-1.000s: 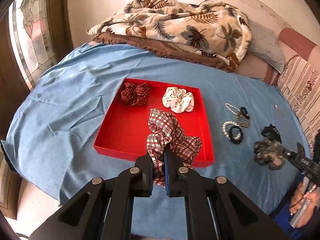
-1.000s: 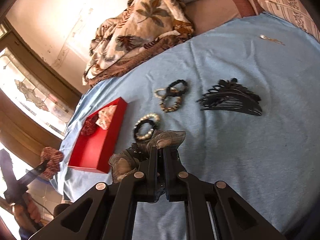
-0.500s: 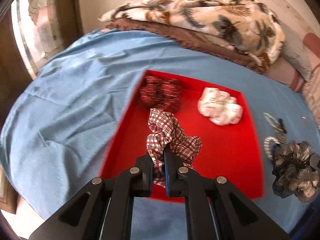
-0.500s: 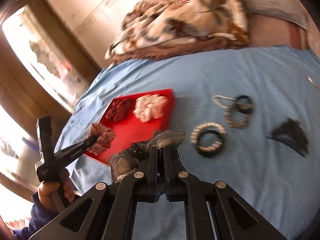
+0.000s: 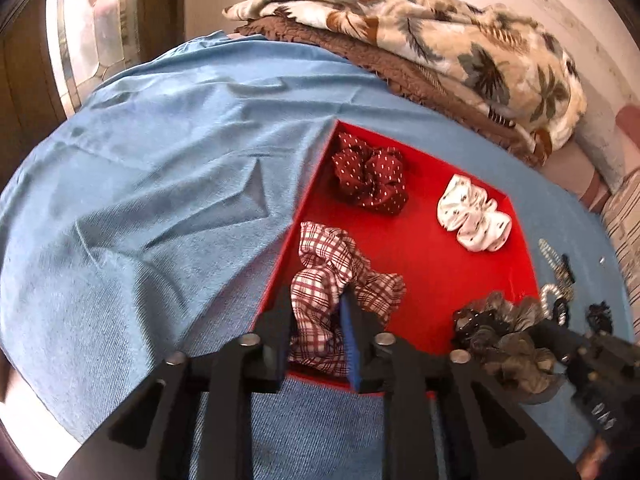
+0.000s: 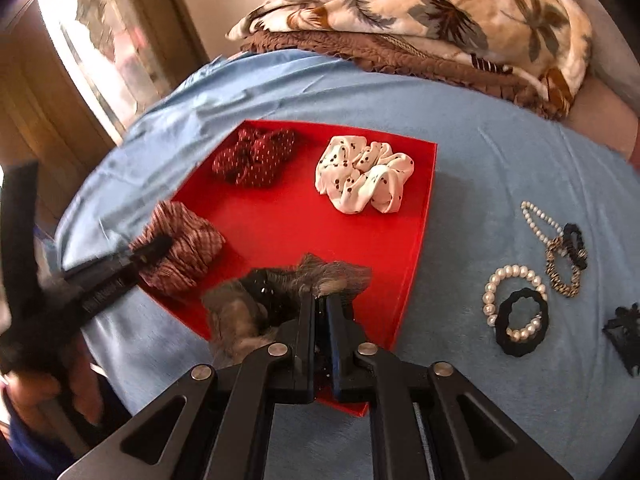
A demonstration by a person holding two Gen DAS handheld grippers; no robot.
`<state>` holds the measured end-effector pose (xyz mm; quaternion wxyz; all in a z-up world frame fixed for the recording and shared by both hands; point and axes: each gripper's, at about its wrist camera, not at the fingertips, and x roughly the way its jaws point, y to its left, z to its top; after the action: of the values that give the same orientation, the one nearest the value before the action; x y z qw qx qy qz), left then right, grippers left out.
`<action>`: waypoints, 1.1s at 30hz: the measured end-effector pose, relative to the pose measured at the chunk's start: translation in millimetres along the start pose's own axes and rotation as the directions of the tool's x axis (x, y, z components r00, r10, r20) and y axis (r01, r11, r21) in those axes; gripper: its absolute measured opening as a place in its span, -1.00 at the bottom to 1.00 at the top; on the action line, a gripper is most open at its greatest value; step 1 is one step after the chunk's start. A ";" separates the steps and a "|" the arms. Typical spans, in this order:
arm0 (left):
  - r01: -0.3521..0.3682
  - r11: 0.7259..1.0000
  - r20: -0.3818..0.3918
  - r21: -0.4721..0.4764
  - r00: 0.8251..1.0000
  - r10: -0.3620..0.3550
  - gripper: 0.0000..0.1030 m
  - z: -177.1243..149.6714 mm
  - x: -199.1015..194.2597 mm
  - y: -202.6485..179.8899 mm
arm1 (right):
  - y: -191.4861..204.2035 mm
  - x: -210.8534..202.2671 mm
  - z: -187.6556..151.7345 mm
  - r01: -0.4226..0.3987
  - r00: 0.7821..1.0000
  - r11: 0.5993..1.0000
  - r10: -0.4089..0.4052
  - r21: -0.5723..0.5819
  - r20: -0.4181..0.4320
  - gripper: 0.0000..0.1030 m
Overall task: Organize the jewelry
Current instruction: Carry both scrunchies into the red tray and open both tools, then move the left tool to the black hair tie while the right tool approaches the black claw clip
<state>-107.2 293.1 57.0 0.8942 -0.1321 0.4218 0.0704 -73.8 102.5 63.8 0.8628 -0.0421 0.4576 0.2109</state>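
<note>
A red tray [image 5: 432,264] [image 6: 296,224] lies on the blue cloth. In it are a dark red dotted scrunchie [image 5: 370,174] [image 6: 254,156] and a white dotted scrunchie [image 5: 474,214] [image 6: 362,180]. My left gripper [image 5: 320,300] is over the tray's near left corner, its jaws slightly parted around a red-and-white plaid scrunchie [image 5: 332,276] [image 6: 180,246]. My right gripper [image 6: 320,300] is shut on a grey-black scrunchie [image 6: 256,304] [image 5: 504,336] above the tray's near edge.
To the right of the tray on the cloth lie pearl bracelets and black hair ties [image 6: 520,308], a bead-and-tie cluster [image 6: 560,248] and a black hair claw [image 6: 624,336]. A folded leaf-print blanket [image 6: 440,12] sits at the back. A window is at the left.
Both grippers have moved in over the red tray. The left gripper's jaws have parted a little around the plaid scrunchie. The right gripper carried the grey scrunchie leftward to the tray.
</note>
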 end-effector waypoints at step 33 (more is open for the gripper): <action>-0.018 0.982 0.133 0.188 0.991 -0.007 0.13 -25.7 -40.9 -96.2 | -206.7 -136.2 -115.2 0.247 0.943 0.905 -0.307 0.348 0.129 -0.06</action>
<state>-129.2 193.0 89.9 0.9286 -0.0407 0.3665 0.0413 -146.5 -160.0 82.3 0.9168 0.0559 0.3954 0.0101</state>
